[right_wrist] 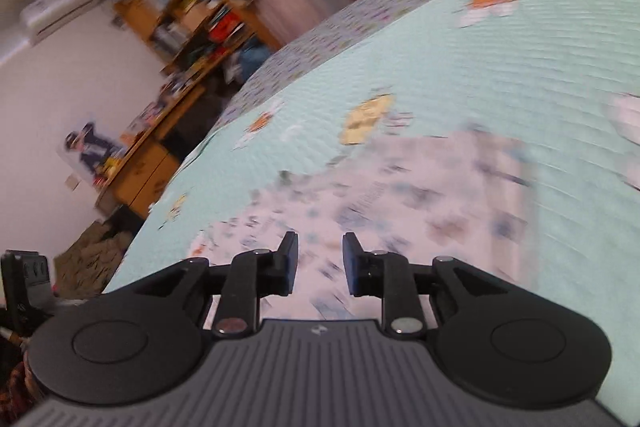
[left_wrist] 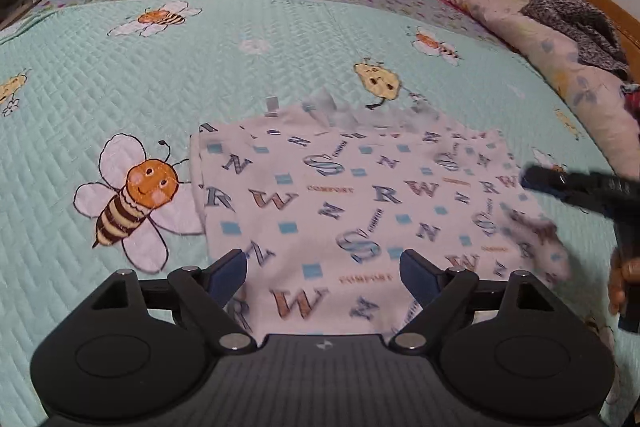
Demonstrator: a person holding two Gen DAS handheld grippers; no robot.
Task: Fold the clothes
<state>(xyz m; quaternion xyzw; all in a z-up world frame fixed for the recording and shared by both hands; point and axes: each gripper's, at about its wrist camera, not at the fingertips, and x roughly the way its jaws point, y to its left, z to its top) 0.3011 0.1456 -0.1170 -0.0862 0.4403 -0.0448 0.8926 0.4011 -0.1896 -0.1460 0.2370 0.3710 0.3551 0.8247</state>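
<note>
1. Garment [left_wrist: 352, 203]: white cloth printed with letters and blue squares, lying folded flat on the bed's bee-print quilt [left_wrist: 200, 75], just right of a big bee patch [left_wrist: 132, 199].
2. Left tongs [left_wrist: 322, 273]: jaws wide apart, hovering over the garment's near edge, nothing between the pads.
3. Right tongs [right_wrist: 320, 263]: jaws partly apart, a clear gap between the pads, no cloth pinched. View is heavily blurred; the garment [right_wrist: 400, 195] is below and ahead of them.
4. From the left wrist view the right tongs [left_wrist: 536, 179] sit over the garment's right edge, blurred, a hand [left_wrist: 618, 287] below them.
5. Pillow [left_wrist: 540, 39] and a dark garment pile [left_wrist: 572, 19] along the headboard; shelving [right_wrist: 192, 11] beyond the bed.
</note>
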